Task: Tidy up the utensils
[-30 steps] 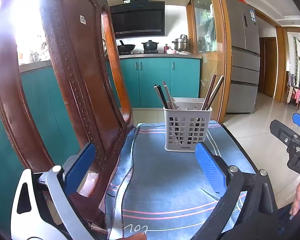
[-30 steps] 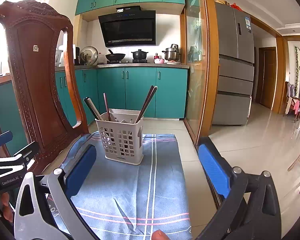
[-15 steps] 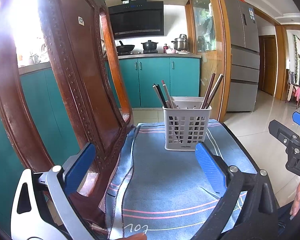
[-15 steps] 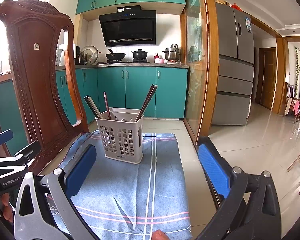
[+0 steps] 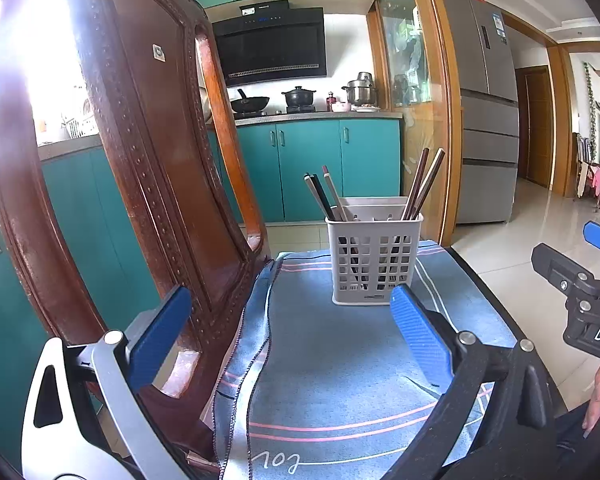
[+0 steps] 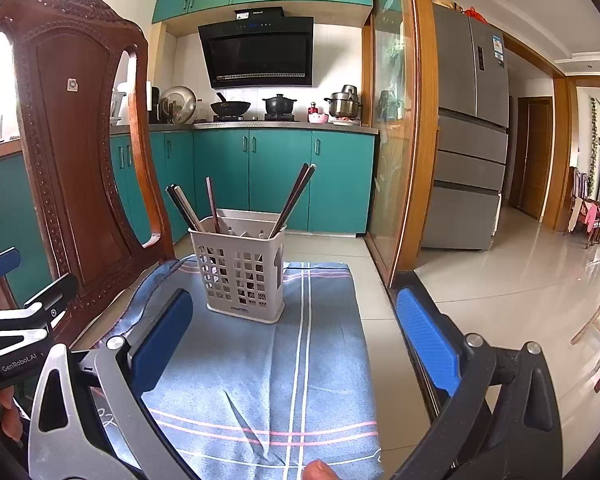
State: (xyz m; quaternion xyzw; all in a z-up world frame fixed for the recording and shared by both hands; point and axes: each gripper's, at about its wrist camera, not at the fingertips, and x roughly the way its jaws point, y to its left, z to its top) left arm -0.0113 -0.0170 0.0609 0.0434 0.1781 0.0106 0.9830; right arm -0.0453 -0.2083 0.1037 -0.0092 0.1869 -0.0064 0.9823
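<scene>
A grey slotted utensil basket point(image 5: 374, 258) point(image 6: 242, 274) stands upright on a blue striped cloth point(image 5: 340, 368) point(image 6: 292, 360). Several chopsticks point(image 5: 326, 192) point(image 6: 296, 196) lean out of it, some at its left side, a pair at its right. My left gripper point(image 5: 288, 332) is open, near the cloth's front, with nothing between its blue pads. My right gripper point(image 6: 296, 336) is also open and holds nothing, a short way in front of the basket. Each gripper shows at the edge of the other's view.
A carved wooden chair back point(image 5: 140, 168) point(image 6: 72, 132) rises close on the left, touching the cloth's edge. The table's dark right edge point(image 6: 416, 320) drops to a tiled floor. Teal cabinets, a stove with pots and a grey fridge point(image 6: 468, 136) stand behind.
Nearly nothing: both views shift very slightly. The basket, chopsticks and open jaws stay as they were.
</scene>
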